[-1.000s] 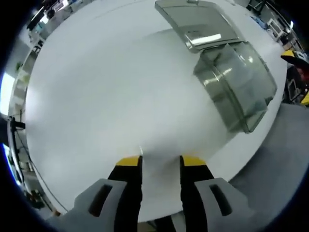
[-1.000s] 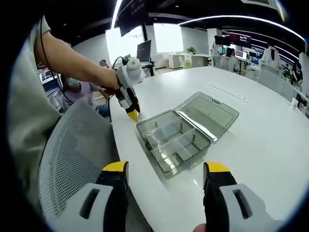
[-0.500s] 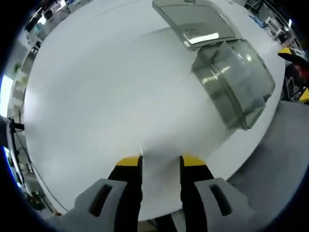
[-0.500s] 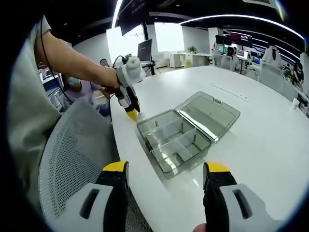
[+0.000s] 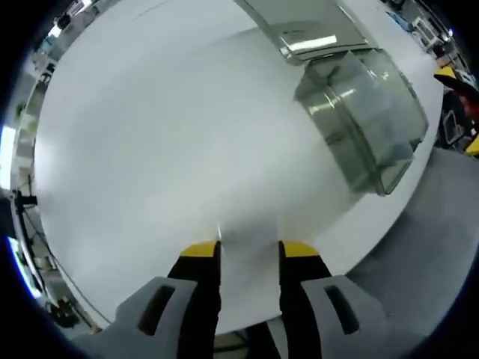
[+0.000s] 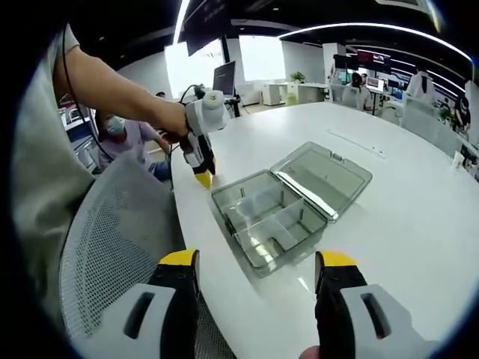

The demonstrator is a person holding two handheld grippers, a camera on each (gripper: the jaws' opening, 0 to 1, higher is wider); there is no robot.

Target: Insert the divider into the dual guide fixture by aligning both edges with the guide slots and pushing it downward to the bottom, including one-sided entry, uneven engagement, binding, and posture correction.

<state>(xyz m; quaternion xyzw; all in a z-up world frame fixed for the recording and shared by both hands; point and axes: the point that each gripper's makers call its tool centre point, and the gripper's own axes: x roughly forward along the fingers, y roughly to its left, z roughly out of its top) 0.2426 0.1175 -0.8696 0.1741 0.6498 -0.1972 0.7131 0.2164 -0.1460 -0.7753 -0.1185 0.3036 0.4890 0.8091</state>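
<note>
Both sets of jaws open and empty, left gripper (image 6: pixel 202 178) poised at desk (image 6: pixel 419 202) edge left of open box (image 6: pixel 269 218); risk: one-sided, binding divider entry.

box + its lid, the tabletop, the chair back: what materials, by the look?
Compartment box and its open hinged lid: smoky translucent plastic, likely hard and glossy; the table shows through the walls and the lid reflects ceiling lights.
Table: white, smooth, faintly satin, probably laminate; soft reflections, no grain.
Chair back: light grey mesh, with a visible perforated weave; fabric or plastic mesh, cannot tell.
</note>
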